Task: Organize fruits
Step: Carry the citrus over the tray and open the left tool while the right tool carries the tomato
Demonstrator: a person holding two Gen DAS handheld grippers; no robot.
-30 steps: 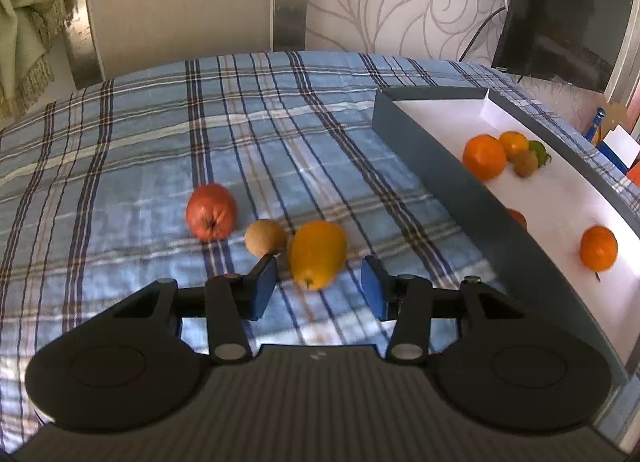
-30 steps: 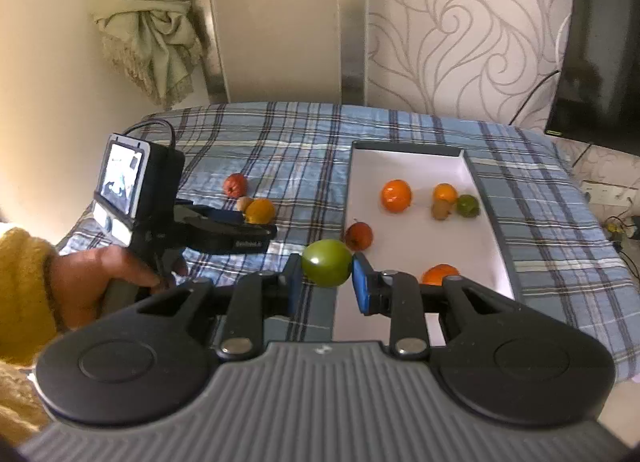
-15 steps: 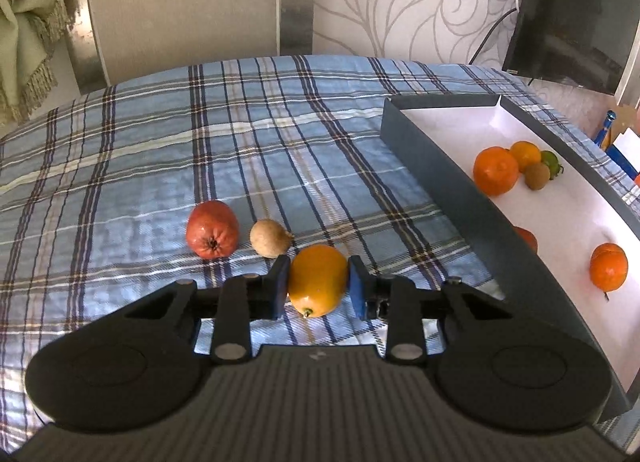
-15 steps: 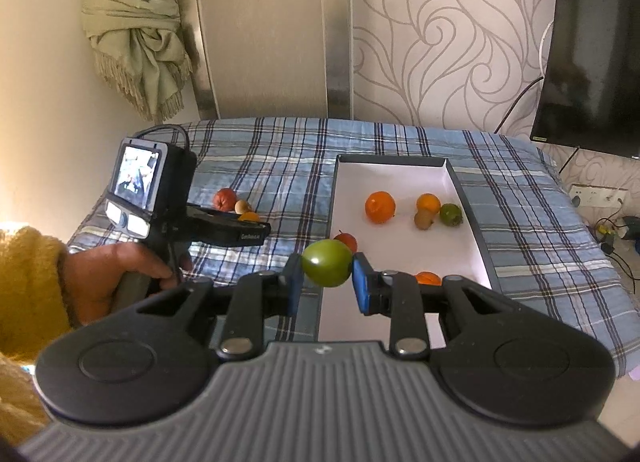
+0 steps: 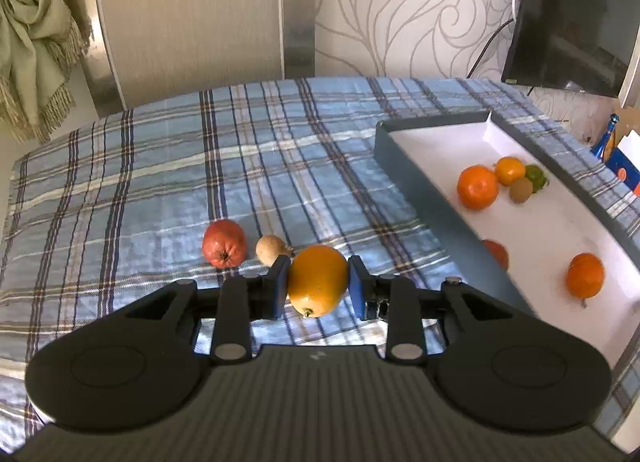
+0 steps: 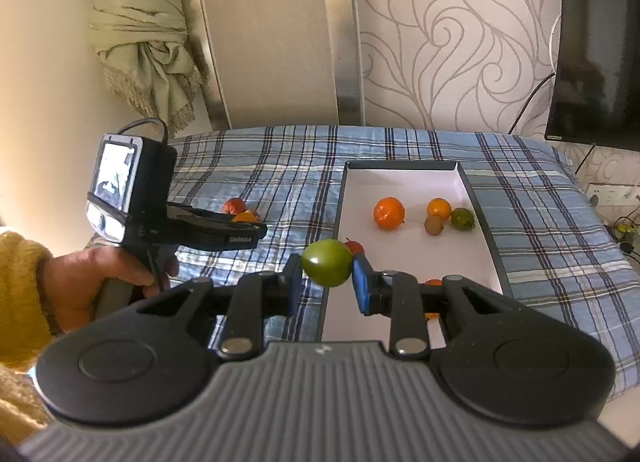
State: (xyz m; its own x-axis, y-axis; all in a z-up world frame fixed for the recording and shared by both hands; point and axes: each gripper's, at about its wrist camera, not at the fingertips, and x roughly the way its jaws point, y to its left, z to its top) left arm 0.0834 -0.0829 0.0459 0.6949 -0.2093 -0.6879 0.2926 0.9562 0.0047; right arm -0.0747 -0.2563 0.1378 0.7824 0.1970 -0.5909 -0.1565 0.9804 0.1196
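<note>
Fruits, sorted lot, plaid bed. Yellow-orange fruit (image 5: 318, 286): clamped between the blue pads of the left gripper (image 5: 318, 288), held above the blue plaid bedspread (image 5: 160, 189). Green fruit (image 6: 327, 262): pinched in the closed right gripper (image 6: 327, 282), over the near-left edge of the tray (image 6: 482, 229).

Just behind the left gripper, on the bedspread: small tan fruit (image 5: 271, 249), partly hidden by the left pad; red fruit (image 5: 224, 243) beside it, close but apart.

Tray, dark-walled with white floor, to the right on the bed. Contents: large orange (image 5: 477, 187); smaller orange (image 5: 509, 170), brown kiwi-like fruit (image 5: 521, 189) and green fruit (image 5: 537, 177) clustered together; reddish fruit (image 5: 496, 253) against the near wall, partly hidden by it; lone orange (image 5: 585, 276) apart from the rest.

Person's hand (image 6: 92, 282) in a yellow sleeve grips the left gripper's handle; its side bears small white lettering, too blurred to read.

Surroundings: dark screen (image 5: 576, 17) on patterned wallpaper, fringed green cloth (image 5: 32, 37) hanging left.
</note>
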